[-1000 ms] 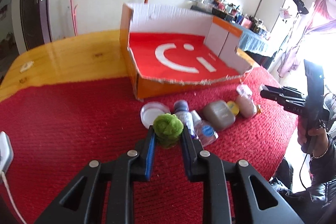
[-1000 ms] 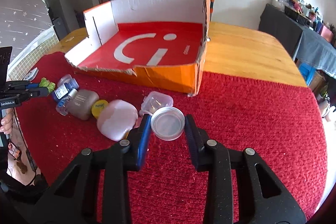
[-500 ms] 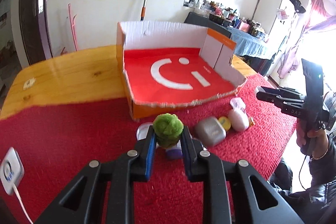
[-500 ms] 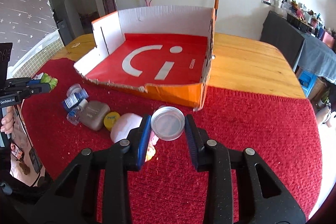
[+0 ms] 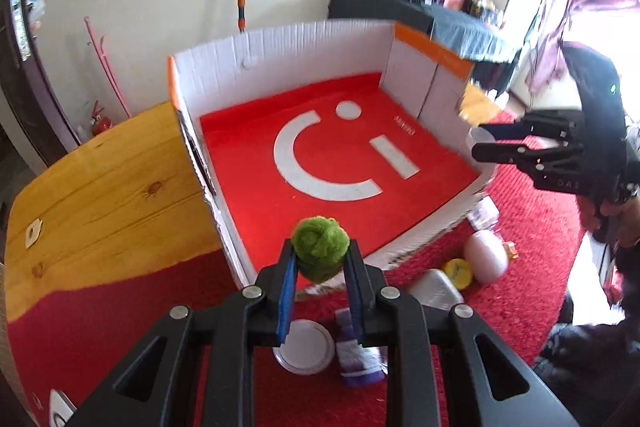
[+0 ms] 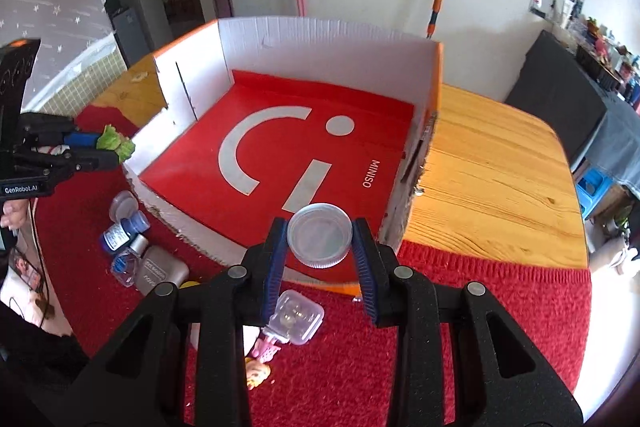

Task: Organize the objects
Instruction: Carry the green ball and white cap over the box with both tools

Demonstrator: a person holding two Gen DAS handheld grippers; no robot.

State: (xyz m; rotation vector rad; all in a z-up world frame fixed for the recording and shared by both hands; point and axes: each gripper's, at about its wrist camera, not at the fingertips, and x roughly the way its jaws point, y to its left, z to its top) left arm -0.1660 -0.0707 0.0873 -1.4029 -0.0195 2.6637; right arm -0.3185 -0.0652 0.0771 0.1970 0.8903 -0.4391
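My left gripper (image 5: pixel 320 259) is shut on a green fuzzy ball (image 5: pixel 320 253) and holds it above the near rim of an open cardboard box with a red floor (image 5: pixel 320 155). My right gripper (image 6: pixel 320 241) is shut on a round clear plastic lid (image 6: pixel 320 235) over the box's near right corner (image 6: pixel 384 239). The left gripper with the ball also shows in the right wrist view (image 6: pixel 108 151), and the right gripper shows in the left wrist view (image 5: pixel 480 143).
On the red cloth in front of the box lie a round clear jar (image 5: pixel 303 347), a blue-capped bottle (image 6: pixel 124 229), a grey case (image 6: pixel 160 275), a pink oval case (image 5: pixel 486 255), a yellow tin (image 5: pixel 458 273) and a small clear square box (image 6: pixel 298 317). Bare wood table (image 6: pixel 488 187) lies beside the box.
Both grippers have risen and moved forward with their loads, from over the cloth to over the box's near rim. The box looks much closer in both views.
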